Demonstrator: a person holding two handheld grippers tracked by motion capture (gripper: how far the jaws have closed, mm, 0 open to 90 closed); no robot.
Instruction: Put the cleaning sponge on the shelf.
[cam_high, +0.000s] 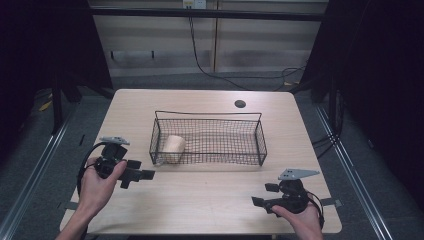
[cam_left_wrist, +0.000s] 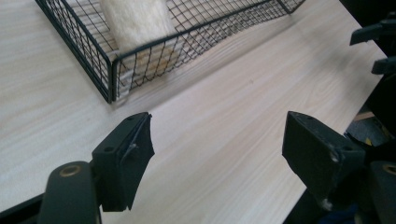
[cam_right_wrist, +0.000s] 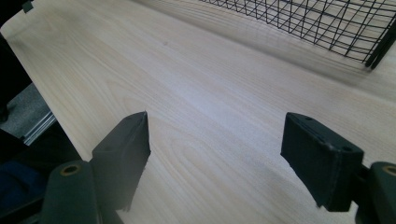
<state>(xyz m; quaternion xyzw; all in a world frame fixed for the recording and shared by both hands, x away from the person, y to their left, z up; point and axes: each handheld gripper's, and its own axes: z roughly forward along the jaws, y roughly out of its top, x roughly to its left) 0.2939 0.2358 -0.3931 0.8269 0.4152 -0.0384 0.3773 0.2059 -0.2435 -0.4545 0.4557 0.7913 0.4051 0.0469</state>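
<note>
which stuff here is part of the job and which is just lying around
Part of the job:
- wire basket
- cream fuzzy roll lying in the basket's left end
- left hand-held gripper, open
- right hand-held gripper, open

Just lying about:
- round hole in the table top
- black cable on the floor behind the table

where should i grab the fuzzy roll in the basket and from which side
Grip the roll across its rounded sides near its upper end, coming straight down from above. It lies in the left end of the basket, close to the mesh walls, so a sideways approach looks blocked. The left gripper is nearest, with its jaws open.
</note>
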